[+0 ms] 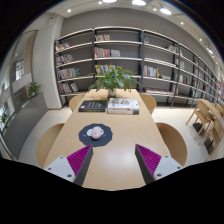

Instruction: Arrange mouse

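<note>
A white mouse (95, 131) lies on a round dark mouse mat (96, 135) on the long wooden table (120, 150). My gripper (113, 162) is held above the table's near end, well short of the mouse. Its fingers (74, 163) with magenta pads stand wide apart with nothing between them. The mouse lies ahead of the left finger.
A potted plant (113, 78) stands at the table's far end, with a stack of books (123, 104) and a dark book (92, 105) before it. Wooden chairs (172, 140) line both sides. Bookshelves (120, 55) fill the back wall.
</note>
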### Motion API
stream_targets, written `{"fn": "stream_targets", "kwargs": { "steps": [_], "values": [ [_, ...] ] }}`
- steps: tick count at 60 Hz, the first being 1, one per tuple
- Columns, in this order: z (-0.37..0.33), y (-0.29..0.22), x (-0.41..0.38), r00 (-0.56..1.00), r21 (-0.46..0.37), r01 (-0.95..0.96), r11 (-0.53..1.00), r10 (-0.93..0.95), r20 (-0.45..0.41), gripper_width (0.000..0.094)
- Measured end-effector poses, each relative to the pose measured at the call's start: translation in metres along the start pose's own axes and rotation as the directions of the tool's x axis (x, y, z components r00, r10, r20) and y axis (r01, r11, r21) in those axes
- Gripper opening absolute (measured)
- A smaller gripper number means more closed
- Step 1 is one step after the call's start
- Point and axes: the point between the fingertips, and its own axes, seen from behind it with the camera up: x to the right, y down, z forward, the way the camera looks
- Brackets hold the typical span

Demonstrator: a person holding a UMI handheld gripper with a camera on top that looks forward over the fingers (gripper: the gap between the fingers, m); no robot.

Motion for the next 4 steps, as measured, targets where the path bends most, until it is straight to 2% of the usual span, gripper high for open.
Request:
{"fn": "stream_targets", "kwargs": {
  "steps": [4],
  "values": [
    [-0.0001, 0.0021, -0.0032, 1.000, -0.003, -0.001, 1.000, 0.001, 0.002, 0.0854]
  ]
}}
